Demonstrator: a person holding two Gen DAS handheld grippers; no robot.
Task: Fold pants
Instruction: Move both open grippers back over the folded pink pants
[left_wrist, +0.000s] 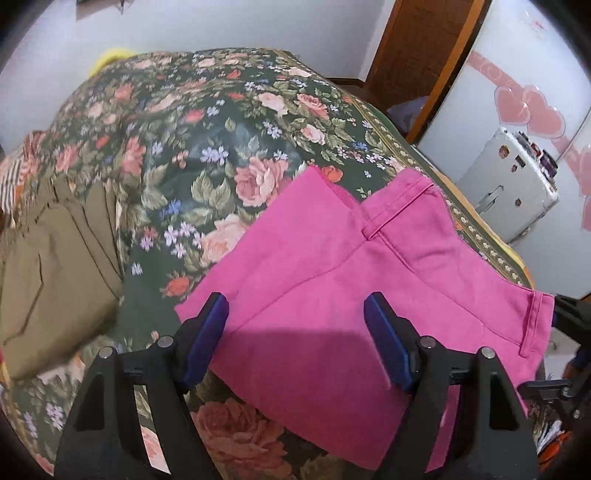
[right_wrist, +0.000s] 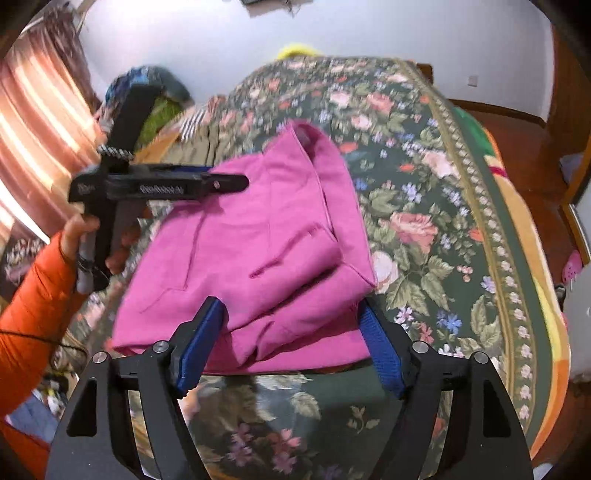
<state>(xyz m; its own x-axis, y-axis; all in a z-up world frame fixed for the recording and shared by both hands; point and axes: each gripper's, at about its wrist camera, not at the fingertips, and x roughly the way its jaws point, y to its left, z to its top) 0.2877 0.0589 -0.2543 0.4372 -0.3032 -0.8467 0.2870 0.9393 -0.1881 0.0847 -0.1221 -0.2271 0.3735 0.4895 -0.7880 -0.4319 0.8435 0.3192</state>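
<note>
— Lying folded on the floral bed cover (left_wrist: 207, 122), near its bordered edge: pink pants (left_wrist: 332, 266), stacked in several layers, beside olive trousers (left_wrist: 51, 258).

— Looking soft and light, probably limp when lifted; likely slipping apart between layers. Worth pinching at a thick folded edge or the stitched waistband, through all layers together.

— Hovering over the near edge, left tool (left_wrist: 295, 332) spread wide, gripping nothing. Right tool (right_wrist: 291, 332) also released, pads straddling the bundle's near corner, not clamping.

— Containers? Seeing none holding anything; only a white fridge (left_wrist: 509, 188) standing shut beyond the bed.
</note>
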